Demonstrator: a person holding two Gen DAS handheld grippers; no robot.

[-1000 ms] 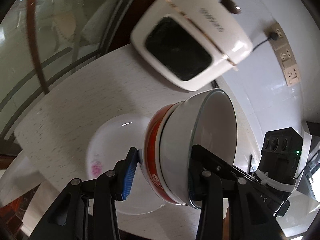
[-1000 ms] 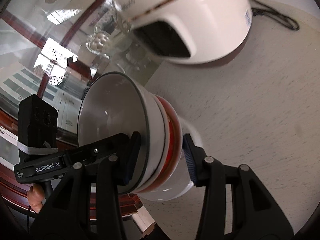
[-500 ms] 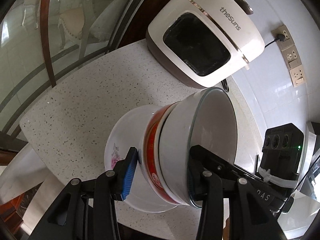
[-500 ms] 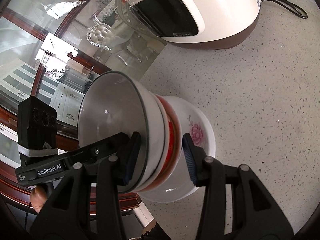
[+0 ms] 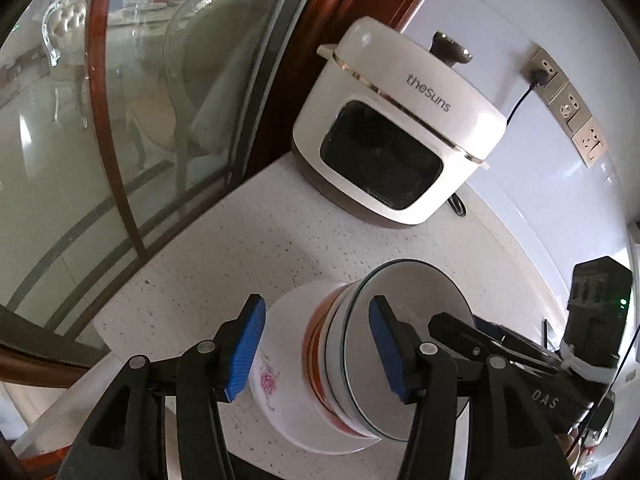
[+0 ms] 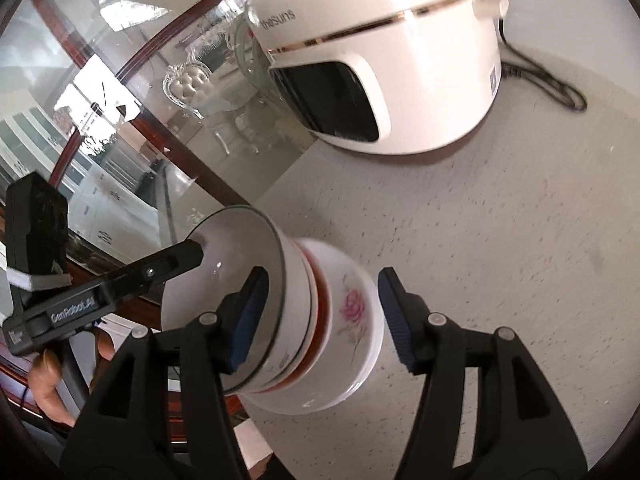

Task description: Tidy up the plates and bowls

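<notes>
Three nested bowls rest tilted on the speckled counter (image 6: 500, 260). A white bowl with a dark rim (image 5: 416, 300) (image 6: 236, 248) is innermost. It sits in a red-banded bowl (image 5: 314, 344) (image 6: 320, 300), which sits in a white bowl with a pink flower (image 5: 276, 380) (image 6: 352, 320). My left gripper (image 5: 316, 350) straddles one side of the stack and its jaws are opening, with both blue pads off the bowls. My right gripper (image 6: 320, 318) straddles the opposite side, also opening, one pad over the inner bowl and the other away from the flowered bowl.
A white "theSuns" appliance (image 5: 400, 136) (image 6: 380, 60) stands behind the bowls, its cable (image 6: 544, 80) running to the wall sockets (image 5: 568, 108). A glass partition in a red-brown wooden frame (image 5: 120, 120) borders the counter. The counter's edge (image 5: 120, 344) lies close by. A hand (image 6: 48, 384) holds the left gripper.
The white and red-banded bowls came down into the flowered bowl. Both grippers then widened their jaws off the stack and drew back, so the bowls look smaller.
</notes>
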